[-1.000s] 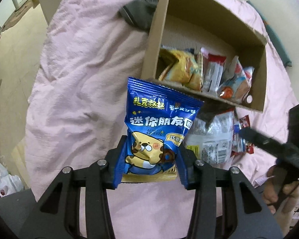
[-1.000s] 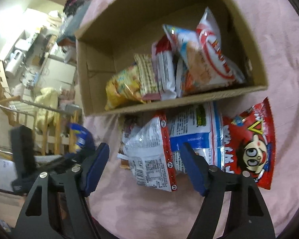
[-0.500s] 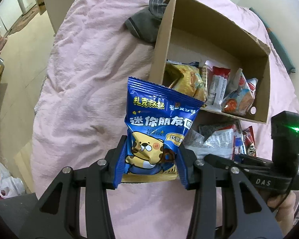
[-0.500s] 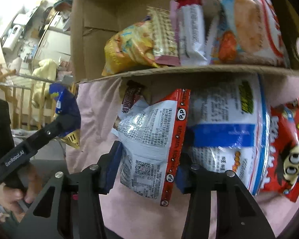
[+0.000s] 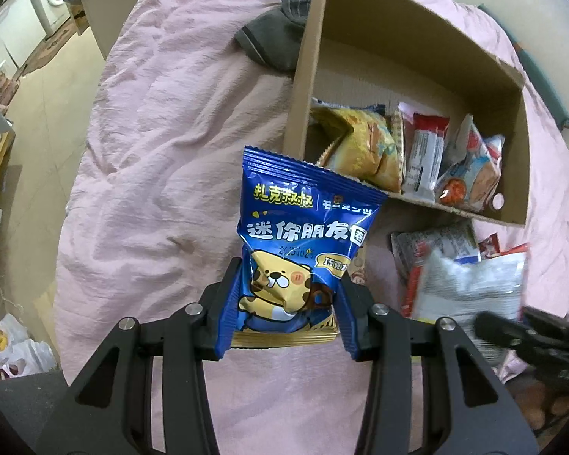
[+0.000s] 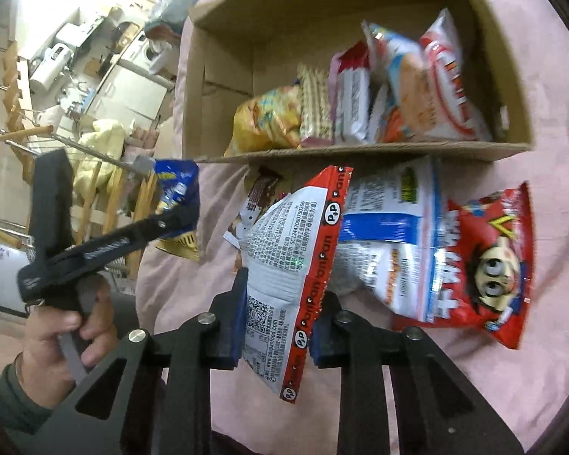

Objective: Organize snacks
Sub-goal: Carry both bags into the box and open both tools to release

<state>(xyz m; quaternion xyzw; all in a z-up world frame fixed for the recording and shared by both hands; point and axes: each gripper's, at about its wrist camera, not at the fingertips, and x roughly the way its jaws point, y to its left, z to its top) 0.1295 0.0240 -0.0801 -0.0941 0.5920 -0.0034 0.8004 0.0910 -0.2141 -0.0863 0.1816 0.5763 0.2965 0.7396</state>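
My left gripper (image 5: 286, 313) is shut on a blue snack bag with a cartoon bear (image 5: 303, 235) and holds it upright above the pink bed cover, left of the cardboard box (image 5: 303, 76). My right gripper (image 6: 277, 322) is shut on a white snack bag with a red-orange edge (image 6: 288, 261) and holds it lifted in front of the box (image 6: 360, 149). The box holds several snack bags standing in a row (image 6: 352, 94). The left gripper with the blue bag also shows in the right wrist view (image 6: 174, 204).
A white-and-blue bag (image 6: 390, 227), a red bag with a cartoon face (image 6: 489, 261) and a small brown pack (image 6: 261, 189) lie on the pink cover (image 5: 163, 132) in front of the box. A grey garment (image 5: 273, 41) lies behind the box's left wall. The bed edge and floor are at left.
My right gripper has closed on the white bag with the red-orange edge and lifted it off the pile. My left gripper still holds the blue bag, now a little farther from the box.
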